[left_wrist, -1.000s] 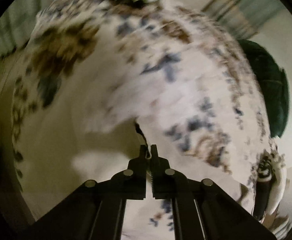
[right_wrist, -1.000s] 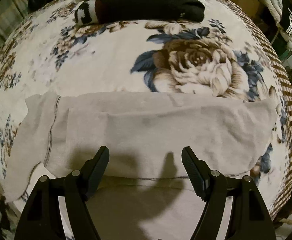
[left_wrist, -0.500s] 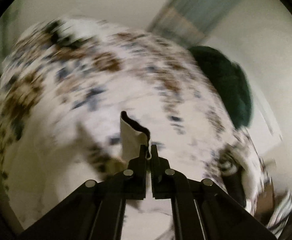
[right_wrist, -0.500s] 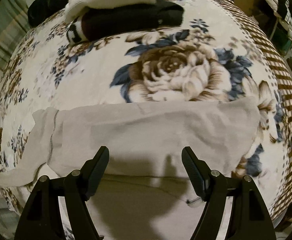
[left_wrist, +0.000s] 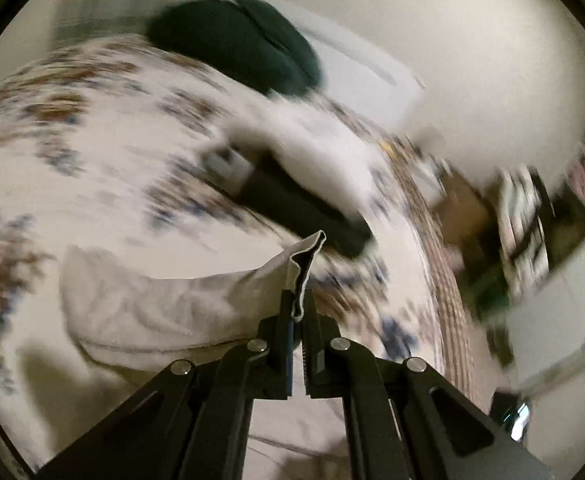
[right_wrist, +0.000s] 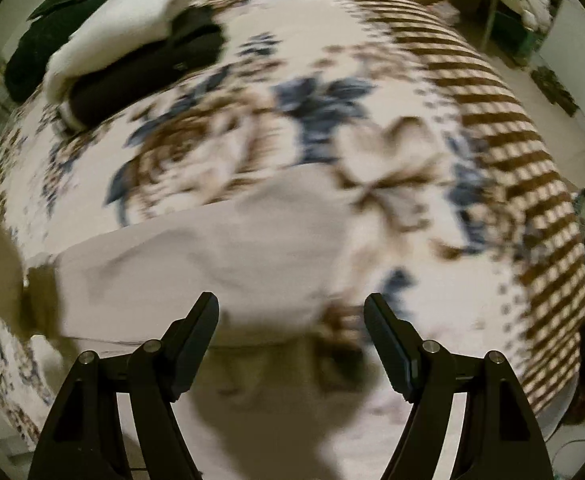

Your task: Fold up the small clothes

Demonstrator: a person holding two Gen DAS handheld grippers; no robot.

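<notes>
A pale beige garment [left_wrist: 164,304] lies across the floral bedspread [left_wrist: 92,152]. My left gripper [left_wrist: 298,304] is shut on one hemmed end of it and holds that end lifted above the rest of the cloth. In the right wrist view the same garment [right_wrist: 228,264] lies flat in a wide band just ahead of my right gripper [right_wrist: 291,312], which is open and empty above its near edge. Both views are motion-blurred.
A stack of folded clothes, white on black [right_wrist: 140,52], sits at the far side of the bed, with a dark green cushion [left_wrist: 232,44] behind it. The bedspread's brown striped border [right_wrist: 524,168] runs down the right edge. Cluttered furniture stands beyond the bed at right [left_wrist: 532,216].
My left gripper has swung round with the garment's end, lifting it up and over toward the rest of the cloth. My right gripper has shifted to the right along the garment, still open.
</notes>
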